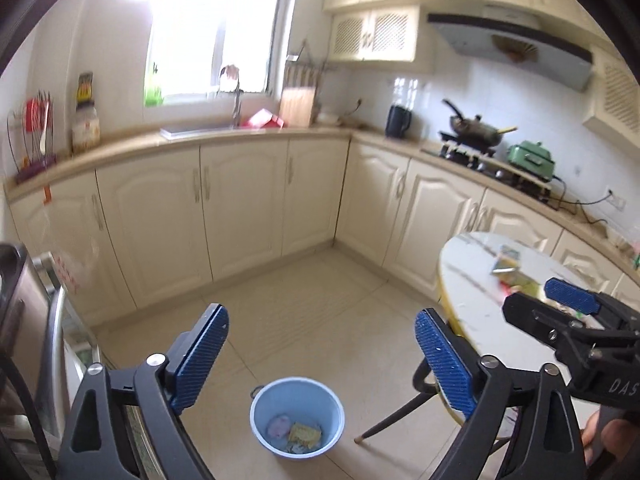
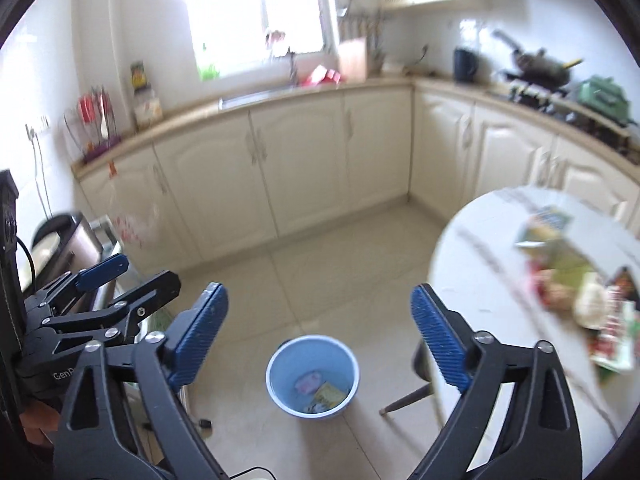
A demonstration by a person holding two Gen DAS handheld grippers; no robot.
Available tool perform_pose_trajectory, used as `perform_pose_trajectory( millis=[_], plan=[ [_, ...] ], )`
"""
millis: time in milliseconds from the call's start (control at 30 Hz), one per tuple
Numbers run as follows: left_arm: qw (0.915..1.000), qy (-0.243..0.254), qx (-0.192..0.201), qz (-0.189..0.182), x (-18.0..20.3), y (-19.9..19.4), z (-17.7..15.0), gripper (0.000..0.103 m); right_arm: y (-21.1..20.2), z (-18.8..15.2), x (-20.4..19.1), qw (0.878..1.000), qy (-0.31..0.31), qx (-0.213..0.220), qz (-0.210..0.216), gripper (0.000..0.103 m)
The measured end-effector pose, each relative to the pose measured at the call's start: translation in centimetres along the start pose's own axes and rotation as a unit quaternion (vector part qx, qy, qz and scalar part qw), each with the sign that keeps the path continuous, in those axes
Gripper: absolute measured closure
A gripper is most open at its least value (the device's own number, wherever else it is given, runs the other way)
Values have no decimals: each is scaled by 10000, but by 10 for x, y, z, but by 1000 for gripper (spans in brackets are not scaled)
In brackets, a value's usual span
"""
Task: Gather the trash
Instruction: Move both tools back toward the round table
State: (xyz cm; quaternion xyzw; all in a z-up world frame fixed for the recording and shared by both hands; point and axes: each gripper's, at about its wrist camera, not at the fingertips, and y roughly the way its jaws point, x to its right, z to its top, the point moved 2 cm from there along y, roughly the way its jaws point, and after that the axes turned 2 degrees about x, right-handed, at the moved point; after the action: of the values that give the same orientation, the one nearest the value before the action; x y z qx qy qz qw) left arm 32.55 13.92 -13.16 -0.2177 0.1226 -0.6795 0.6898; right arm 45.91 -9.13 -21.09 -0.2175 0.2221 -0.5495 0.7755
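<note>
Table (image 2: pixel 480 248) stands right of both grippers, litter (image 2: pixel 576 280) heaped on its near-right part; bin (image 2: pixel 312 376) on the floor below and ahead, holding a few wrappers (image 2: pixel 320 390). Right gripper (image 2: pixel 320 344) and left gripper (image 1: pixel 322 356): both released, jaws wide, nothing between. Litter lies up and right of the right gripper, the nearer one; heap's long axis unclear through blur.

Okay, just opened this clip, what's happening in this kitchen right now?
A person is clearing trash with two hand-held tongs. Both the left tongs and the right tongs stand open and empty above a blue bin on the floor, which already holds a few wrappers. More wrappers and packets lie on the round white table to the right, not yet collected.
</note>
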Motion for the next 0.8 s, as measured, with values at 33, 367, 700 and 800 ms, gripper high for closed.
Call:
perform_pose_trajectory(
  millis=[33,367,700,800],
  plan=[
    [9999,75,101,-30,10,-14,1,6,-20,2,2,9999,24,124,-82,9],
    [9945,554,825,-333,82,-158,-46,1,-187,2,28,9910,254,1031,-815,0],
    [9854,696,1521,-307,125,-294,-93,1,-317,1,44,9749,339,1772,-1302,0],
    [9828,698,1676,-336,131,-317,-106,1,-348,3,46,9682,330,2023,-1432,0]
  ],
)
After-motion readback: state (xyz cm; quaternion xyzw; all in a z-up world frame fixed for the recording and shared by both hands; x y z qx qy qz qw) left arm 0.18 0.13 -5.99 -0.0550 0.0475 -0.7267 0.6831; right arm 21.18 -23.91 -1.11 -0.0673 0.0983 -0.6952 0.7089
